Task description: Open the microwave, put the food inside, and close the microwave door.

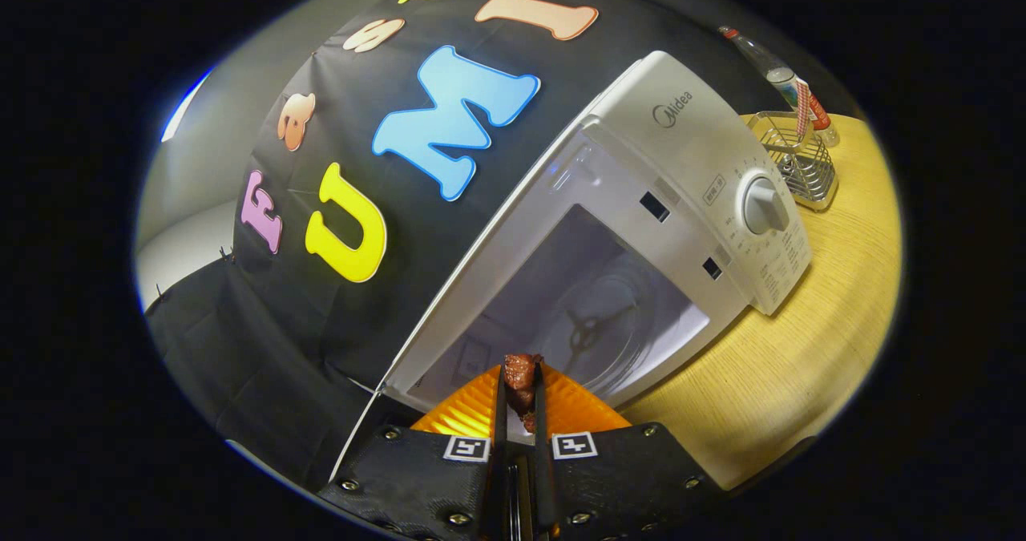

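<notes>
A white microwave [689, 164] stands on the wooden table [801, 365], tilted in my view, with its door swung open and the cavity showing. Inside lies the glass turntable [597, 333] on its ring. My gripper [519, 393] is shut on a small dark reddish-brown piece of food [519, 371], both fingers pressing its sides. The food hangs just in front of the cavity's opening, at its lower front lip. The opened door's edge [361, 429] runs down to the left of my fingers.
A wire basket [793, 160] sits on the table beyond the microwave's control panel, with a clear bottle [781, 72] with a red cap behind it. The round dial [764, 206] faces me. Black cloth wall hangs behind the oven.
</notes>
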{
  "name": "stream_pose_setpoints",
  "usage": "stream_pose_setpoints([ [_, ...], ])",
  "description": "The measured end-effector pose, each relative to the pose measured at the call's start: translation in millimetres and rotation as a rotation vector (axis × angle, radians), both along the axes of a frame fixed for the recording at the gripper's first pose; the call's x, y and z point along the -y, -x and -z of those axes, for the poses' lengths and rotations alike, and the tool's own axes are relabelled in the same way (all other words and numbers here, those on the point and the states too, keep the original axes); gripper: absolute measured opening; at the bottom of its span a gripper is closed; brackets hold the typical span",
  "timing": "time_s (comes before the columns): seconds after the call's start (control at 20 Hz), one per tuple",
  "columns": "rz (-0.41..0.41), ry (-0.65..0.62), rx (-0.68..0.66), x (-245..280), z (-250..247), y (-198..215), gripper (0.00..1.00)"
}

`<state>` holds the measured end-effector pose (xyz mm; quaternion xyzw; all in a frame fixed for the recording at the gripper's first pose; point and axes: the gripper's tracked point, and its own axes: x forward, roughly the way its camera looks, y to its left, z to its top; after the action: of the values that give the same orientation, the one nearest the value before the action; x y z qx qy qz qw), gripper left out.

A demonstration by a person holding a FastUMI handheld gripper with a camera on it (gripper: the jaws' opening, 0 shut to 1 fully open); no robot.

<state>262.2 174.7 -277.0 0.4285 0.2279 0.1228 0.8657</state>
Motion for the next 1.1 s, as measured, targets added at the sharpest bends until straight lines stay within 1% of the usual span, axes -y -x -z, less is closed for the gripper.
stream_pose_setpoints([
  [0.15, 0.027, -0.016, 0.015, -9.8, 7.1, -15.2, 0.14],
  [0.4, 0.04, 0.019, 0.038, -21.4, 22.7, -37.6, 0.14],
  [0.5, 0.056, 0.007, 0.042, -22.2, 26.6, -47.4, 0.13],
  [0.65, 0.088, 0.009, 0.01, -22.1, 39.7, -58.9, 0.13],
  [0.75, 0.097, 0.032, -0.022, -20.9, 52.4, -61.7, 0.14],
  [0.85, 0.1, 0.026, -0.028, -20.8, 54.1, -63.8, 0.13],
  [1.0, 0.111, 0.073, -0.033, -16.2, 59.5, -69.1, 0.14],
  [1.05, 0.121, 0.107, -0.047, -10.4, 62.5, -69.7, 0.15],
  [1.1, 0.119, 0.125, -0.045, -8.9, 64.0, -70.9, 0.2],
])
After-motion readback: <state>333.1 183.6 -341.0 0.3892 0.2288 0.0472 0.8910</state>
